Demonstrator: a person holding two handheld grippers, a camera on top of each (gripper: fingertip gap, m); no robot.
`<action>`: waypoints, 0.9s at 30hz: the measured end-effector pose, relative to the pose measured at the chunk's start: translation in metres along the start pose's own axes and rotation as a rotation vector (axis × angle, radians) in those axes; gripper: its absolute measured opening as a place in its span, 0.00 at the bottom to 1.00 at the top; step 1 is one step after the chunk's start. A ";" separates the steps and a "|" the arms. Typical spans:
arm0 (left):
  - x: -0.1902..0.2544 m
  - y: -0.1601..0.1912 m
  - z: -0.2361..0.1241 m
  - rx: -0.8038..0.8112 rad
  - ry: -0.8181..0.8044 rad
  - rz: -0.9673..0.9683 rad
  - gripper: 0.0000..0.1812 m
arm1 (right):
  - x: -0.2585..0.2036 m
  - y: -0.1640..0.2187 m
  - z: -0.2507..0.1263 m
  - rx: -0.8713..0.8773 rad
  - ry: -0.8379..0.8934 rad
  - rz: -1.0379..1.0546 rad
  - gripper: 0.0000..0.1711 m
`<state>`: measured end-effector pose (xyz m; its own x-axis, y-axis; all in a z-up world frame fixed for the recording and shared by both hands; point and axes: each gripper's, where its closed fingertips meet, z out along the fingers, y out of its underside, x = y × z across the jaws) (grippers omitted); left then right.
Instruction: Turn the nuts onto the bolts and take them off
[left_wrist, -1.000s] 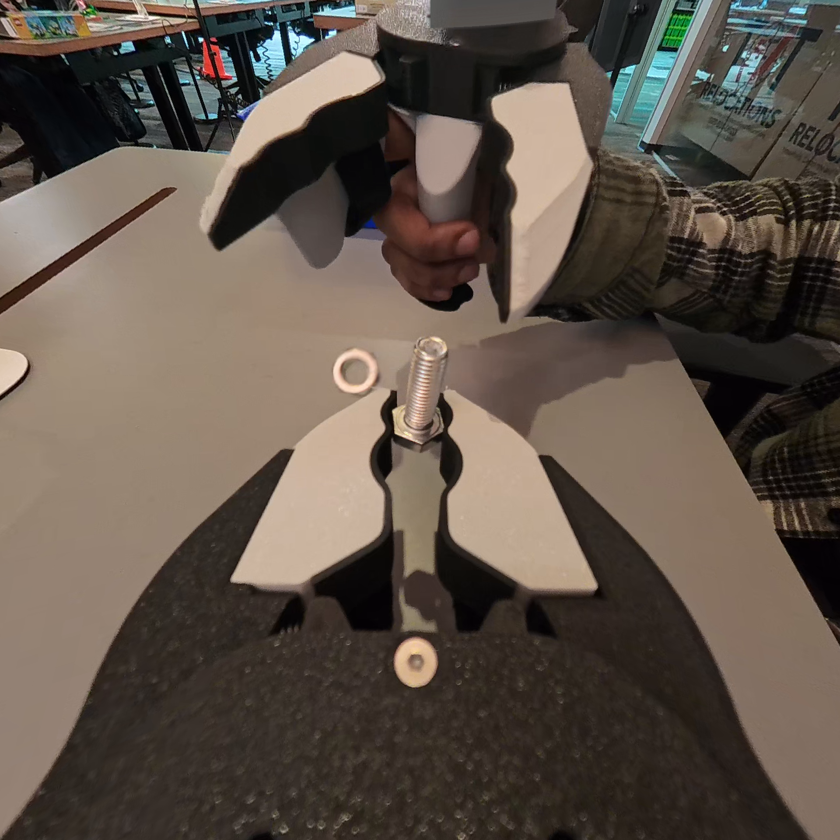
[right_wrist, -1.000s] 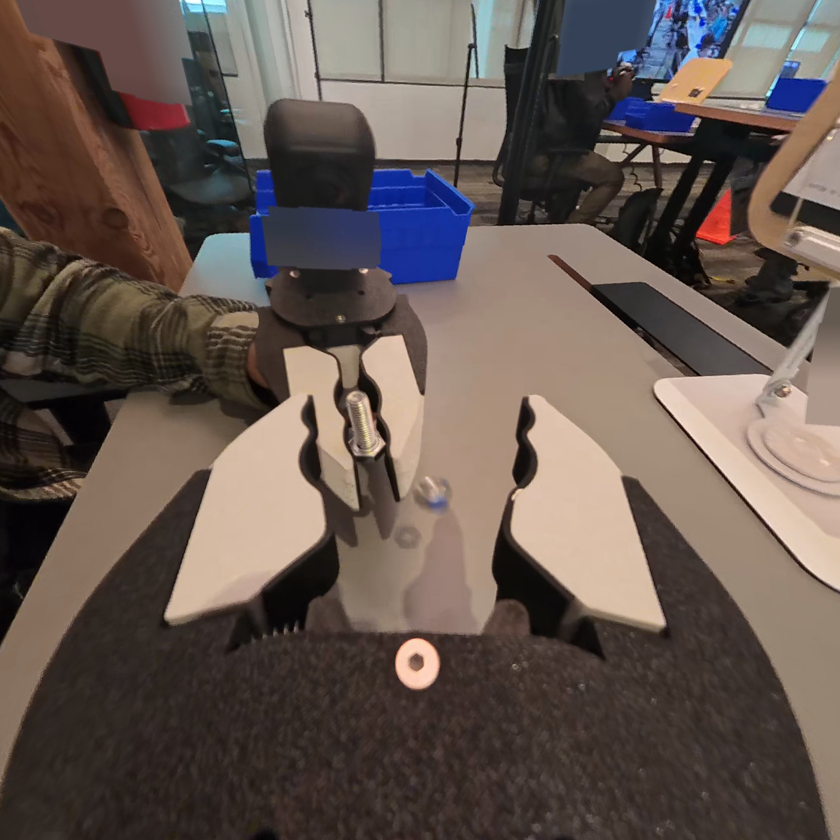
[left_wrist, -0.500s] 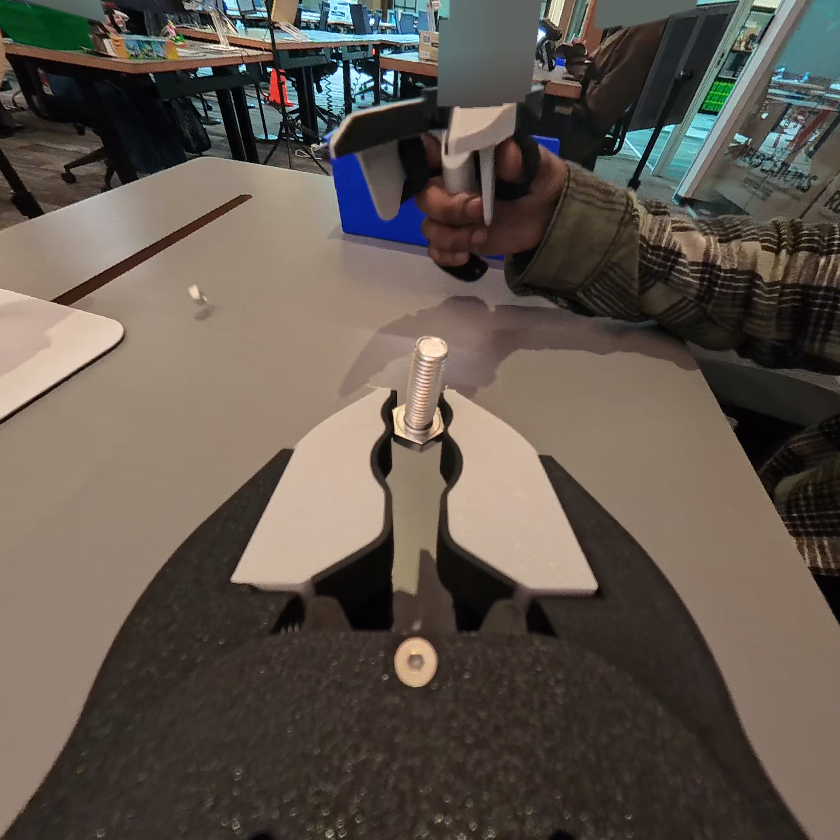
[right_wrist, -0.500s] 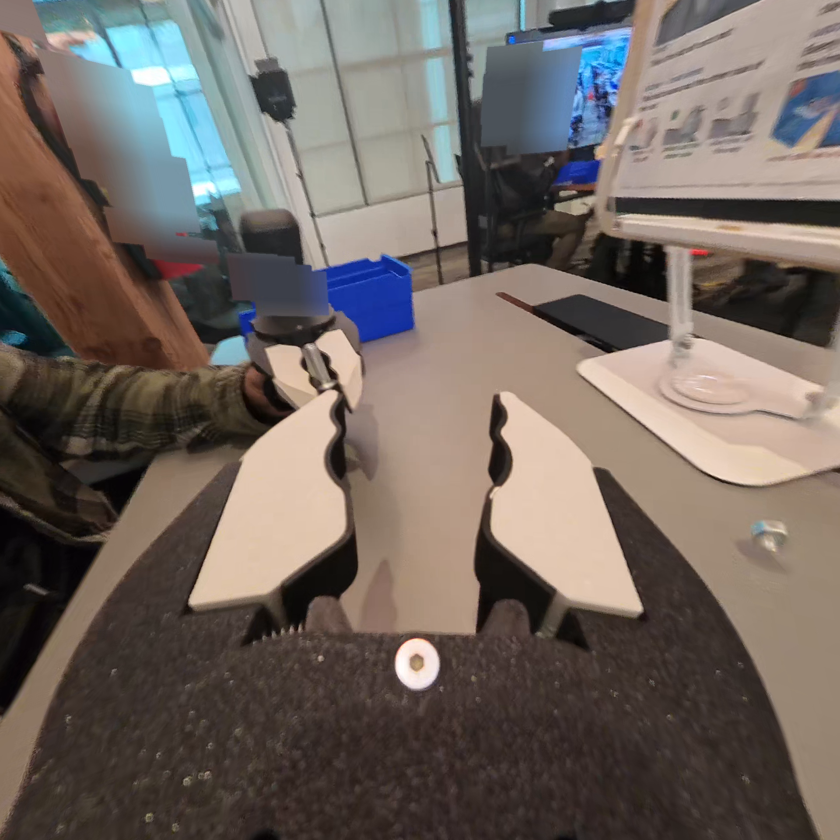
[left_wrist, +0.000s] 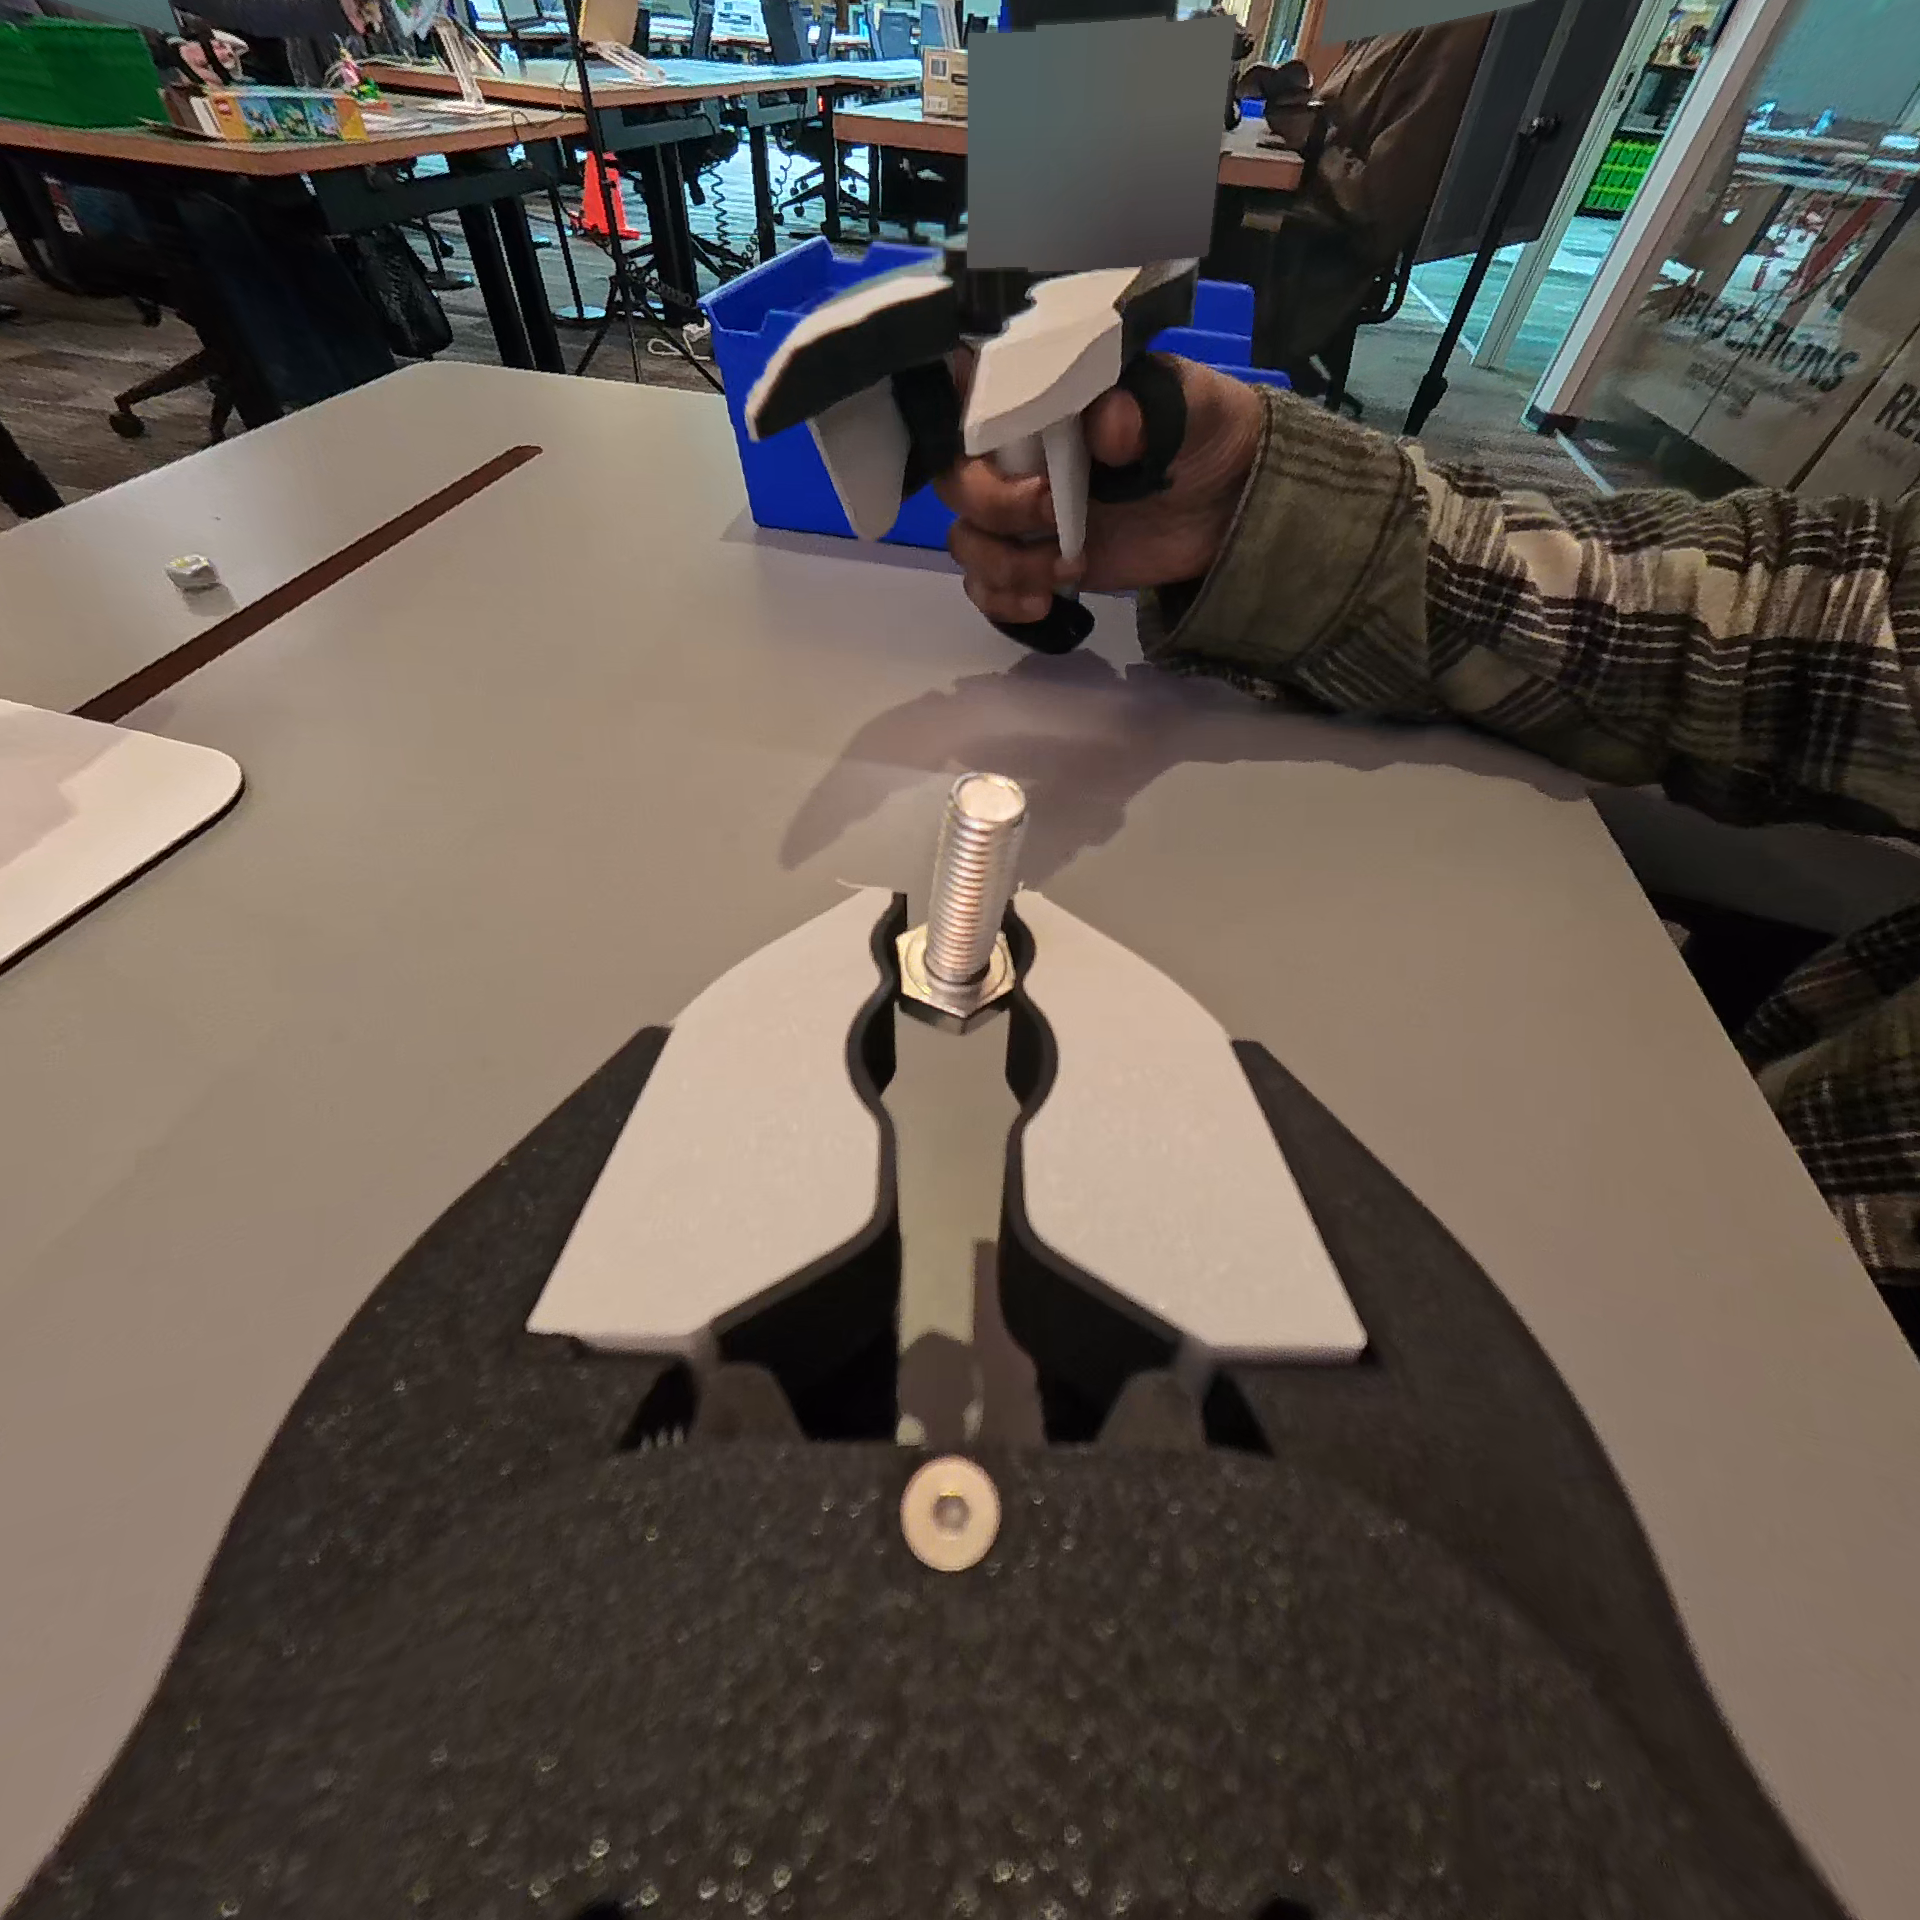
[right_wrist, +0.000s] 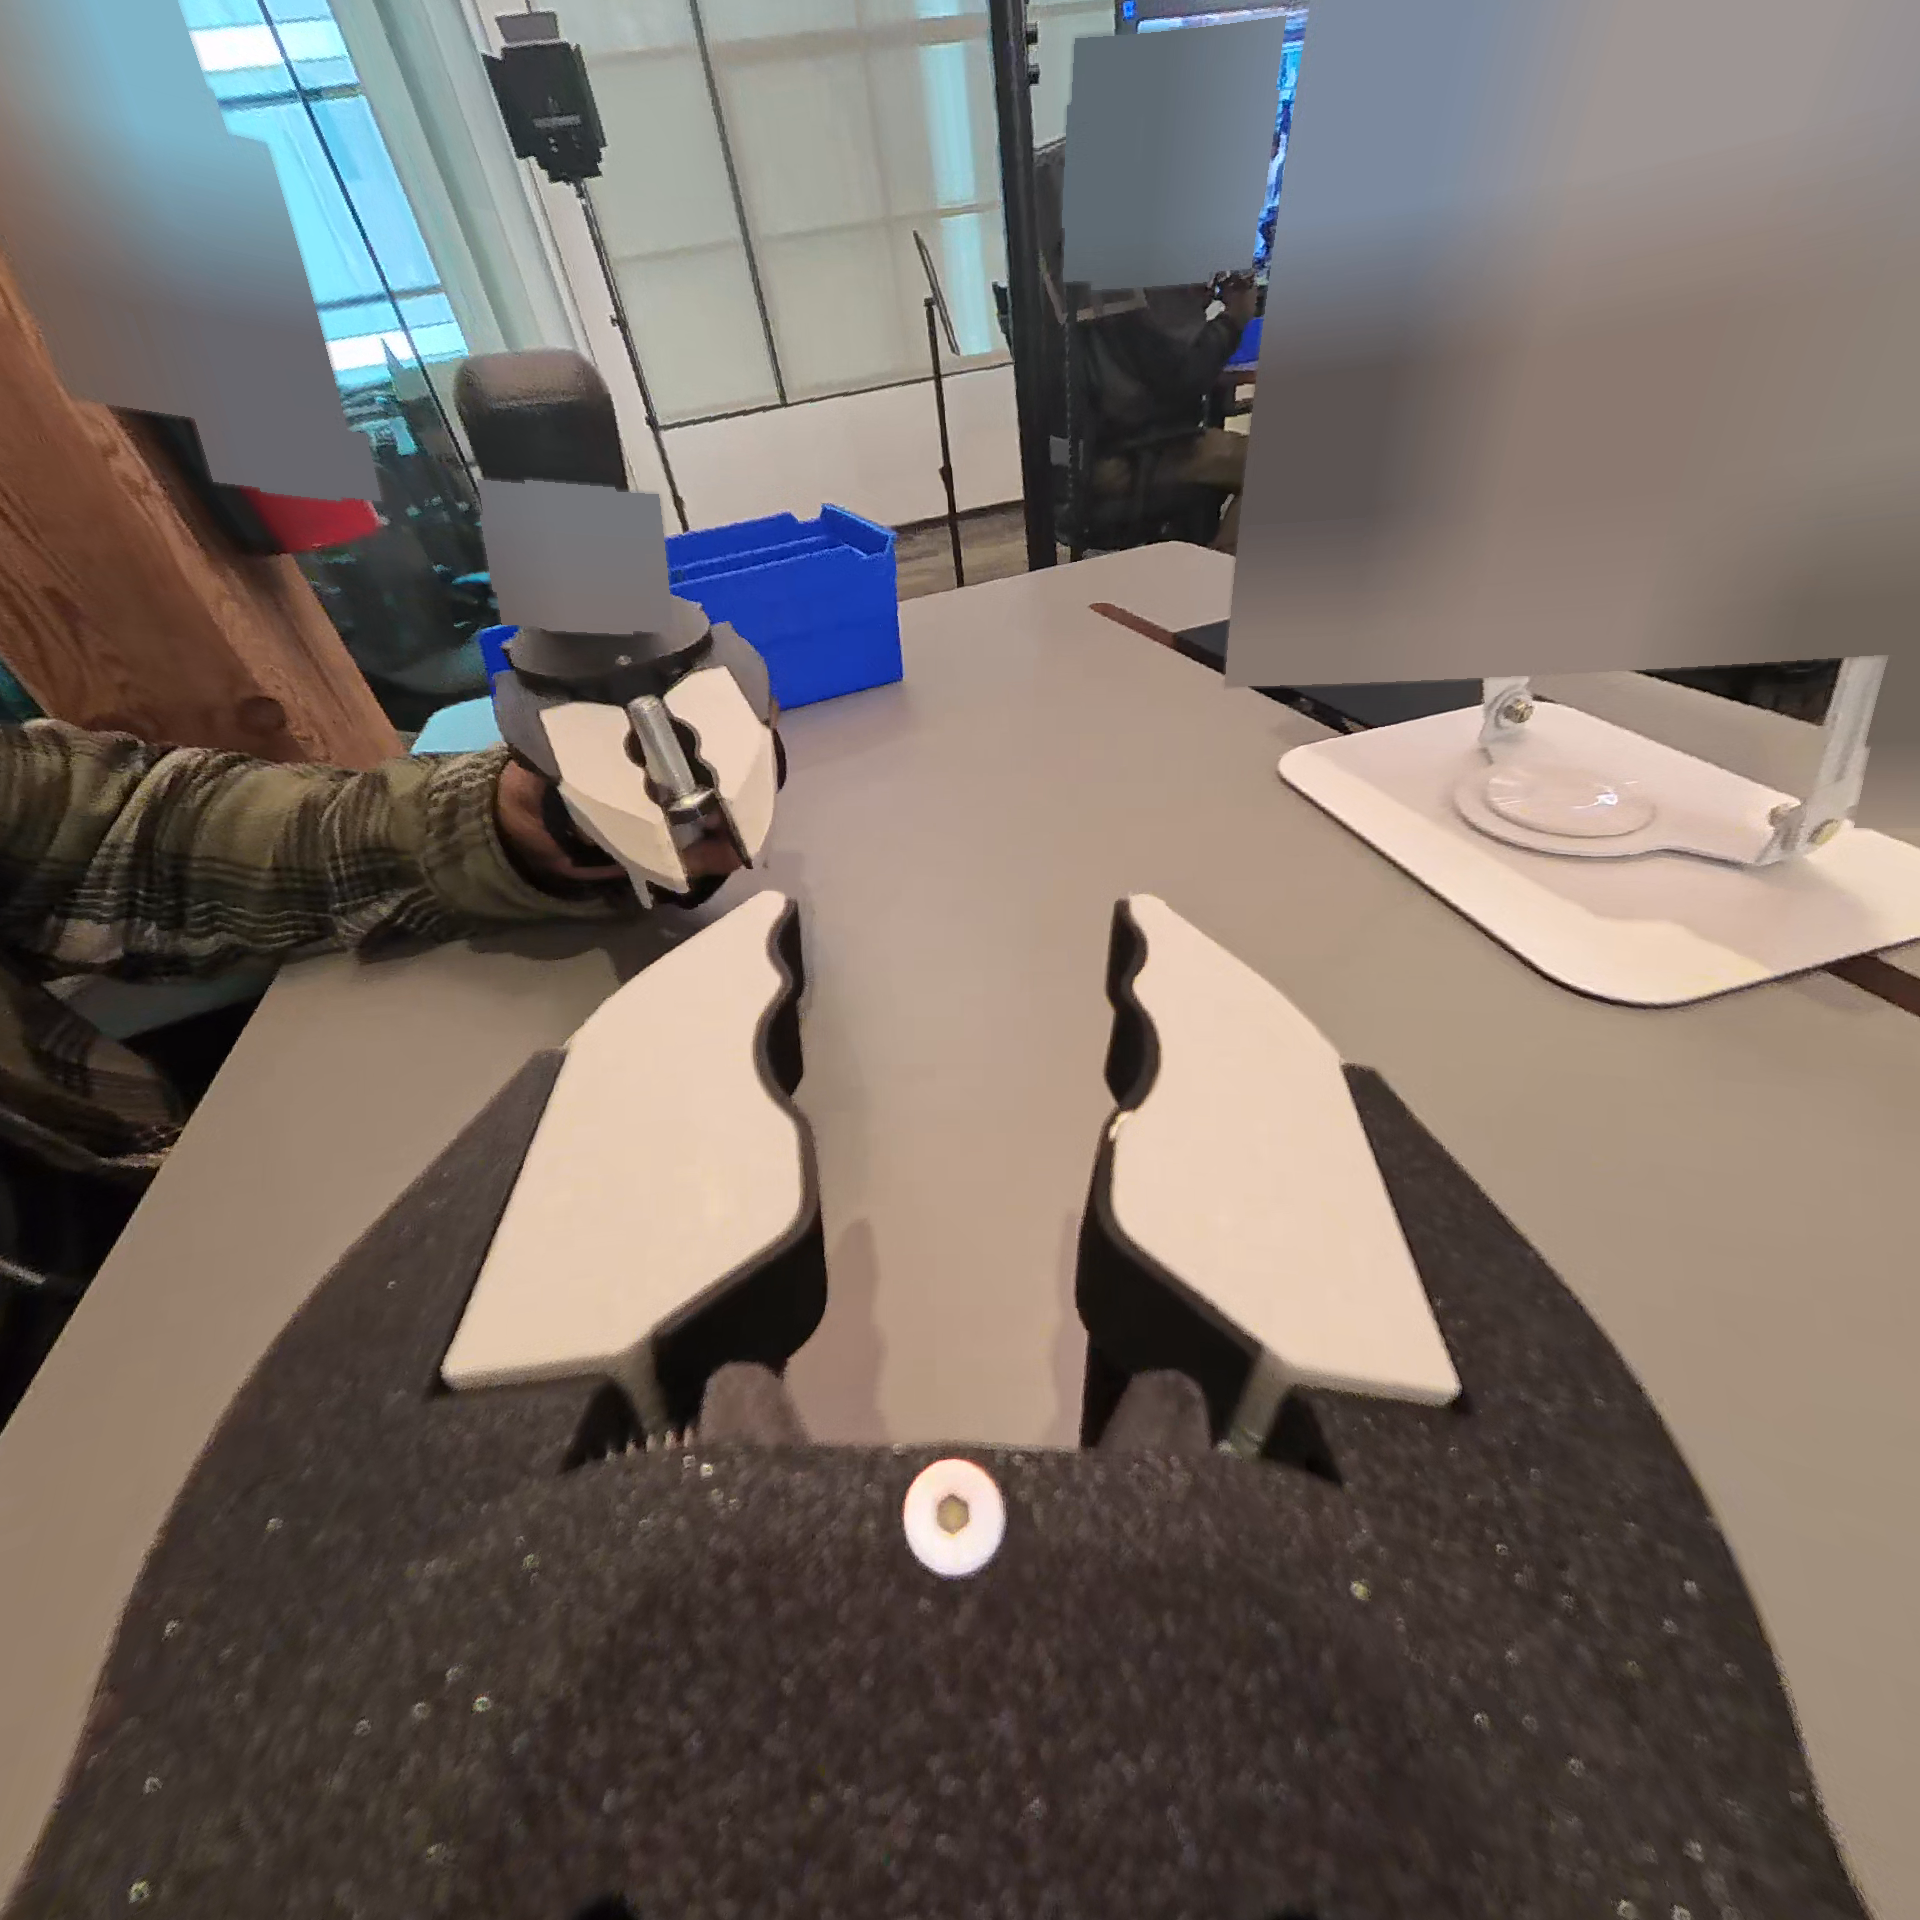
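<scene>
My left gripper (left_wrist: 954, 914) is shut on a silver threaded bolt (left_wrist: 971, 873), gripping its hex part (left_wrist: 956, 977). I cannot tell whether that part is a nut or the bolt's head. The bolt stands upright above the grey table (left_wrist: 520, 883). The right wrist view shows the same left gripper (right_wrist: 665, 800) at far left with the bolt (right_wrist: 665, 758) in it. My right gripper (right_wrist: 956, 935) is open and empty above the table. In the left wrist view the right gripper (left_wrist: 894, 416) is held up in a hand (left_wrist: 1132, 520), well beyond the bolt.
A blue bin (left_wrist: 779, 343) (right_wrist: 800, 613) stands at the table's far end. A white stand base (right_wrist: 1610, 862) lies to the right, and its corner (left_wrist: 94, 810) shows in the left wrist view. A small silver piece (left_wrist: 192, 569) lies by a dark strip (left_wrist: 312, 582). A wooden post (right_wrist: 125, 623) stands behind. My right fingertips sit around 12 cm from my left ones.
The right gripper has drawn back from just above the bolt towards the blue bin, still open. The left gripper has moved with the bolt. The washer on the table has left the view.
</scene>
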<state>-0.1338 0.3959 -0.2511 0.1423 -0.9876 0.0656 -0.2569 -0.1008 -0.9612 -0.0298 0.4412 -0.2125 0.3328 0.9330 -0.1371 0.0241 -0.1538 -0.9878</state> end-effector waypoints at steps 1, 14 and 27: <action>0.000 0.000 0.000 0.000 0.002 -0.001 0.09 | 0.000 0.002 0.001 0.000 0.000 0.002 0.33; -0.002 -0.006 -0.006 0.023 -0.017 0.010 0.09 | 0.059 0.006 -0.008 -0.163 0.321 -0.082 0.32; -0.018 -0.003 -0.017 0.028 -0.053 -0.026 0.09 | 0.295 0.029 -0.025 -0.372 0.738 0.091 0.22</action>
<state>-0.1523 0.4116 -0.2451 0.1996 -0.9769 0.0766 -0.2255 -0.1219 -0.9666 0.0927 0.7037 -0.2796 0.8782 0.4783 -0.0039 0.2342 -0.4371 -0.8684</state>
